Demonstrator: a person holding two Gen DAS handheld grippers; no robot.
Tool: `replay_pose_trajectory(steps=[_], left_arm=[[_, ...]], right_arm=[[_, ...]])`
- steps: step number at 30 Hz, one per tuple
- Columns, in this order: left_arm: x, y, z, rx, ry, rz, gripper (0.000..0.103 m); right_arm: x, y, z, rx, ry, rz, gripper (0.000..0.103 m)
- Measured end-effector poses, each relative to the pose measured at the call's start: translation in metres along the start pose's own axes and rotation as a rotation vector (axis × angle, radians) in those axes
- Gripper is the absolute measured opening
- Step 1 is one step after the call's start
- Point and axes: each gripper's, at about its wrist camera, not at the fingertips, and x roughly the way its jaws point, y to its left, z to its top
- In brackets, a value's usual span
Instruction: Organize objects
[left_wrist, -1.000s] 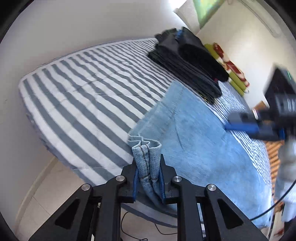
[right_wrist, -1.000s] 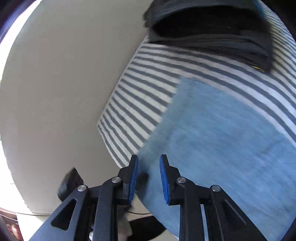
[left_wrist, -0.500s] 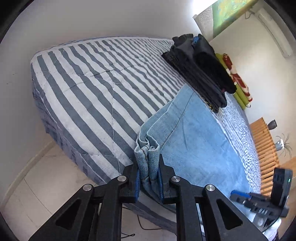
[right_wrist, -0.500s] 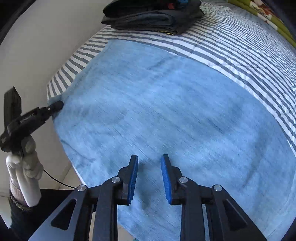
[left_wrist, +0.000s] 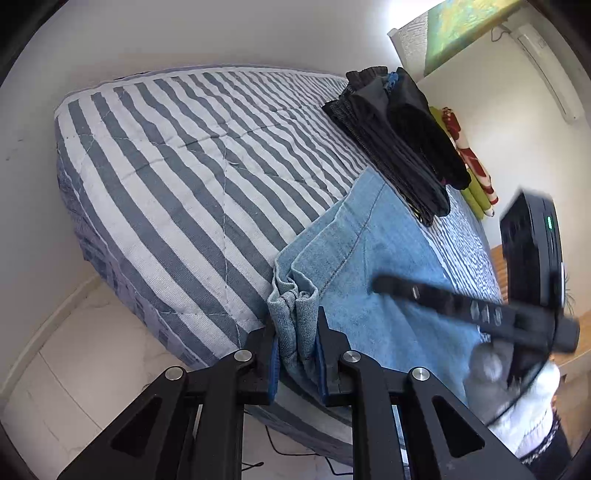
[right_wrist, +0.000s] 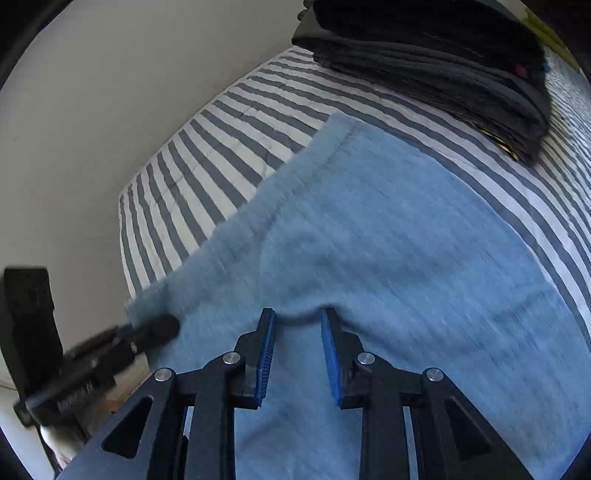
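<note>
While the left gripper (left_wrist: 295, 343) clamps a bunched corner of the jeans (left_wrist: 373, 266) at lower centre, the right gripper (right_wrist: 297, 350) (jaws apart, holding nothing) hovers over them; the jeans lie on the striped bed (left_wrist: 177, 177).

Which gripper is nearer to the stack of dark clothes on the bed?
Right. The right gripper is over the middle of the blue jeans, closer to the dark clothes; the left gripper holds the jeans' hem at the bed's edge.

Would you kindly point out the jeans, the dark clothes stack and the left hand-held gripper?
jeans (left_wrist: 388, 266): left wrist view, flat denim.
dark clothes stack (left_wrist: 399, 140): left wrist view, top fold.
left hand-held gripper (left_wrist: 295, 332): left wrist view, between fingertips.
</note>
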Motion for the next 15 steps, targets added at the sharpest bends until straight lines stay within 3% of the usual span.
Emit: replay_pose_trajectory(steps=[4, 7, 12, 15], left_arm=[[0.0, 0.004, 0.001, -0.011, 0.008, -0.022, 0.016], [-0.001, 0.007, 0.002, -0.015, 0.014, -0.035, 0.016], [-0.003, 0.009, 0.001, -0.024, 0.013, -0.042, 0.016], [-0.004, 0.006, 0.001, -0.006, 0.002, -0.027, 0.016]], right_arm=[[-0.017, -0.006, 0.017, 0.059, -0.023, 0.109, 0.024], [-0.032, -0.007, 0.015, 0.025, -0.03, -0.022, 0.024], [0.003, -0.007, 0.005, -0.021, 0.055, -0.082, 0.025], [0.012, 0.012, 0.018, -0.086, -0.025, -0.145, 0.025]])
